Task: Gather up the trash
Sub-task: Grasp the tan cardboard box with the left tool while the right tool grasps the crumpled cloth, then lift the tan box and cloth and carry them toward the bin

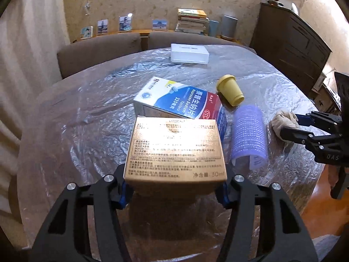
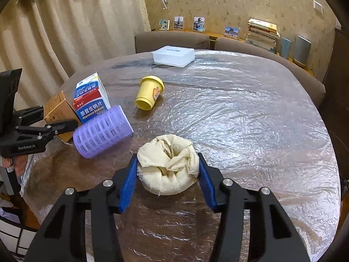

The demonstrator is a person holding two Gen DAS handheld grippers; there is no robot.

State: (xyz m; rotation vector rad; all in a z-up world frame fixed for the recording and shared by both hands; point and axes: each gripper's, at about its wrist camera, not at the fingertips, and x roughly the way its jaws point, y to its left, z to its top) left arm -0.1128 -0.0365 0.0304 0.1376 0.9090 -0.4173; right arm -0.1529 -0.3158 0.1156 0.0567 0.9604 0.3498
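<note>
My left gripper (image 1: pixel 174 191) is shut on a gold carton (image 1: pixel 175 148), holding it by both sides near its base; the carton also shows in the right wrist view (image 2: pixel 59 114). My right gripper (image 2: pixel 168 174) is shut on a crumpled beige tissue wad (image 2: pixel 169 163), which also shows in the left wrist view (image 1: pixel 283 123). On the table lie a blue and white medicine box (image 1: pixel 178 101), a purple hair roller (image 1: pixel 249 135) and a tipped yellow cup (image 1: pixel 230 89). The roller lies just right of the gold carton.
The round table (image 2: pixel 250 120) is covered in crinkled plastic film. A white plastic box (image 2: pixel 173 55) sits at its far side. Two brown chairs (image 1: pixel 98 52) stand behind it, with a book stack (image 1: pixel 192 20) and a dark cabinet (image 1: pixel 292 43) beyond.
</note>
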